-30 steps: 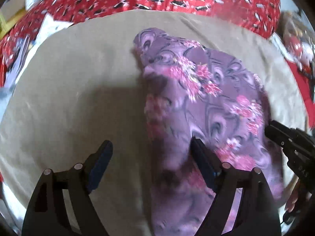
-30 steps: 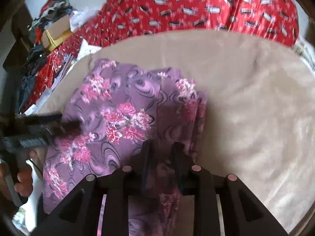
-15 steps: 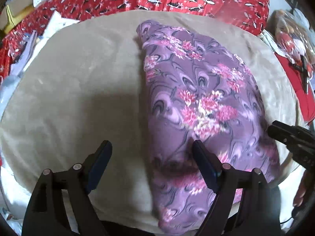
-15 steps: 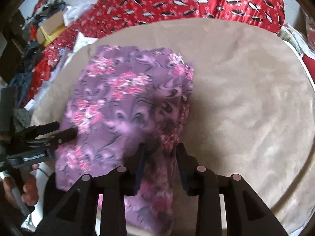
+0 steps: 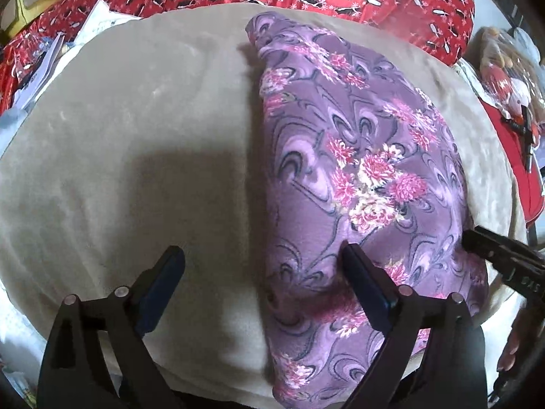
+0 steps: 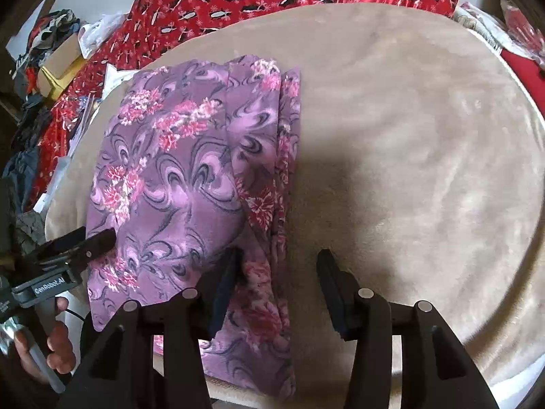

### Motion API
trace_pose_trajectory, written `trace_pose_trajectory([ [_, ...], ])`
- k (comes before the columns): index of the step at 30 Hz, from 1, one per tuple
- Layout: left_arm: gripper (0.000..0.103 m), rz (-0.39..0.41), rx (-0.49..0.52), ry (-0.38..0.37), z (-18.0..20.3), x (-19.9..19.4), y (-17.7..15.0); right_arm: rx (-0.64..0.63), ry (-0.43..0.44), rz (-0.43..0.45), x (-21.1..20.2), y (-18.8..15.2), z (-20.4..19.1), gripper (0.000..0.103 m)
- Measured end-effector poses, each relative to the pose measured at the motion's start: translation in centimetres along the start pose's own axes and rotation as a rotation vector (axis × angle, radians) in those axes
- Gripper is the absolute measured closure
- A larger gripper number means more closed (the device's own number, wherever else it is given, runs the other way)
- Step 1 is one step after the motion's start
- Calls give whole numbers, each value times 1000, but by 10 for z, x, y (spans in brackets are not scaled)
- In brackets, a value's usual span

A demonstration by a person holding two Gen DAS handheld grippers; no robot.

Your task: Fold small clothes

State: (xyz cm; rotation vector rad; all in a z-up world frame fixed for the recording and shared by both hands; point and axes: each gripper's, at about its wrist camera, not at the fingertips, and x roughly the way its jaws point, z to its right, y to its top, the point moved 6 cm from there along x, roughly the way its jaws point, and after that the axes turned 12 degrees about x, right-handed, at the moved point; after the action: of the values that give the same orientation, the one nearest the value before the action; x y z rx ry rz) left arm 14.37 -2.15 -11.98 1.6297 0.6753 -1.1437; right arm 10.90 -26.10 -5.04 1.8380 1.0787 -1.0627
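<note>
Purple floral garment point(image 5: 361, 184) (folded lengthwise) is lying on beige blanket point(image 5: 136, 143); my left gripper point(image 5: 262, 259) and right gripper point(image 6: 277, 266) are both opening, gripping nothing.

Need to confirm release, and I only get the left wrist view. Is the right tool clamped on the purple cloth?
Observer: No. The right tool has its jaws opening; the cloth has its folded edge between them, unpinched.
Operator: Where does it sit?
Observer: One finger is over the cloth, the other over the bare beige blanket.
Operator: Fold tidy on that side?
Observer: Several layers are stacked along that edge, roughly aligned.
</note>
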Motion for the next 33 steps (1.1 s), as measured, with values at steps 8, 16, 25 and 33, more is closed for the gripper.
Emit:
trace_pose_trajectory([
  [8,1,-17,-37,-16,-6,5,-5,-48,-30,-13,16,-14,-7,41],
  [16,1,-17,-77,-85,-19,-2,4,51,-3,35,6,6,6,31],
  [25,1,-8,-137,-110,-26,1,42,138,157,60,28,58,-17,76],
  [33,1,-29,-167,-133,-35,15,58,122,121,92,30,80,-7,95],
])
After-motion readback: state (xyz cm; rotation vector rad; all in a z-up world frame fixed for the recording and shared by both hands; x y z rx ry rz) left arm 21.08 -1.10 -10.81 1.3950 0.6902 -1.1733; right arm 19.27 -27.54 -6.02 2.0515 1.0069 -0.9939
